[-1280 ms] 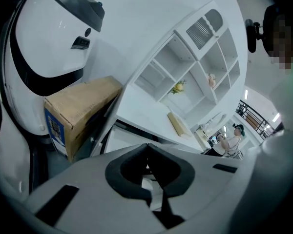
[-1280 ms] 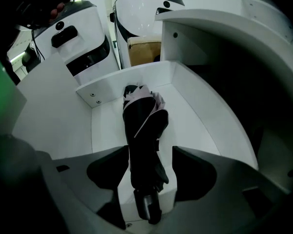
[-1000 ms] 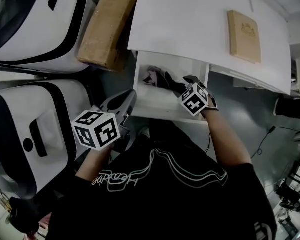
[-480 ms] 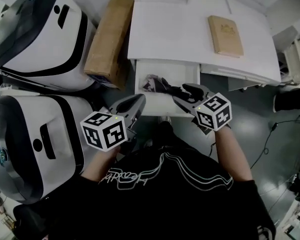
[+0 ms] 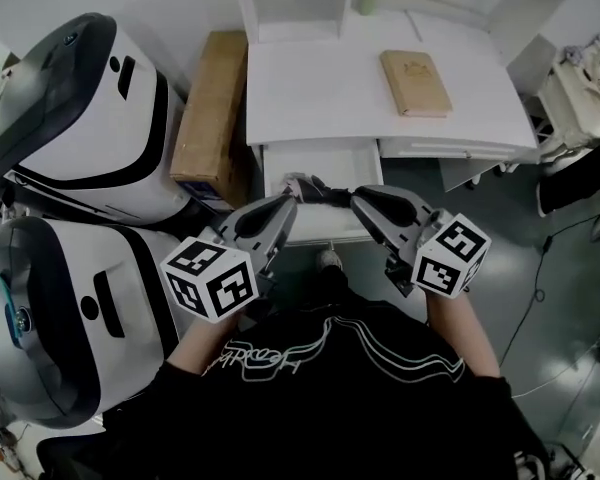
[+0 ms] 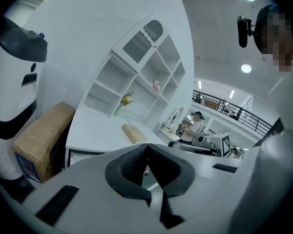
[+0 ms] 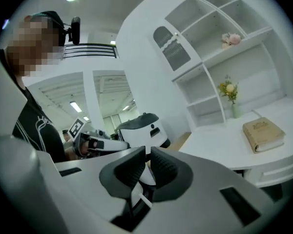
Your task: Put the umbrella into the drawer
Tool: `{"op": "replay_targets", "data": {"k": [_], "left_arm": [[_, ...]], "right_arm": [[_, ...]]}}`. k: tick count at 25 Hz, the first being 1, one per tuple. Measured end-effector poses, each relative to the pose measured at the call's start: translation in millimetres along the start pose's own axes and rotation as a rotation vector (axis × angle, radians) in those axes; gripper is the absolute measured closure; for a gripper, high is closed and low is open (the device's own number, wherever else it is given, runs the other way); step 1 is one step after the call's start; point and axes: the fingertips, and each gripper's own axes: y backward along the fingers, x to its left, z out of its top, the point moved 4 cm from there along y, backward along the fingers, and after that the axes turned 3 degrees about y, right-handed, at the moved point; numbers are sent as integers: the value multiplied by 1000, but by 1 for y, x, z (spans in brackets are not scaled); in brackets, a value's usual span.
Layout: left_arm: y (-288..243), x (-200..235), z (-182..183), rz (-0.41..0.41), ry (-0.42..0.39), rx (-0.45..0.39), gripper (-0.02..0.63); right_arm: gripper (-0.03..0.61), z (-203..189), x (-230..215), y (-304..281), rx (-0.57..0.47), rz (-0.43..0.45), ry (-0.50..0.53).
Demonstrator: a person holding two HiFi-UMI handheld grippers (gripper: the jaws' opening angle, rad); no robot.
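The umbrella (image 5: 315,188) is lying in the open drawer (image 5: 325,158) of the desk (image 5: 310,88). The left tongs (image 5: 287,204) and right tongs (image 5: 359,199) are hovering just before it, both closed and empty.

In the head view, only a dark and pale end of the umbrella (image 5: 307,184) shows in the drawer (image 5: 320,156); the rest lies behind the right gripper (image 5: 359,199). The cover print of the book (image 5: 416,83) is too small to read.
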Motion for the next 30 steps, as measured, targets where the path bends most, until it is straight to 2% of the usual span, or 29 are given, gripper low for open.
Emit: {"op": "replay_targets", "data": {"k": [3,9,30], "left_arm": [[6,-12,6,-35,-39,-20,594],[11,-20,6,-58,-76,-16,594],[-12,-5,6,-46,-47,17,594]], "right_arm": [[525,7,23,4,7,31,52],[535,6,35,2,16,16,71],[537,3,9,-11,46,3,49]]}}
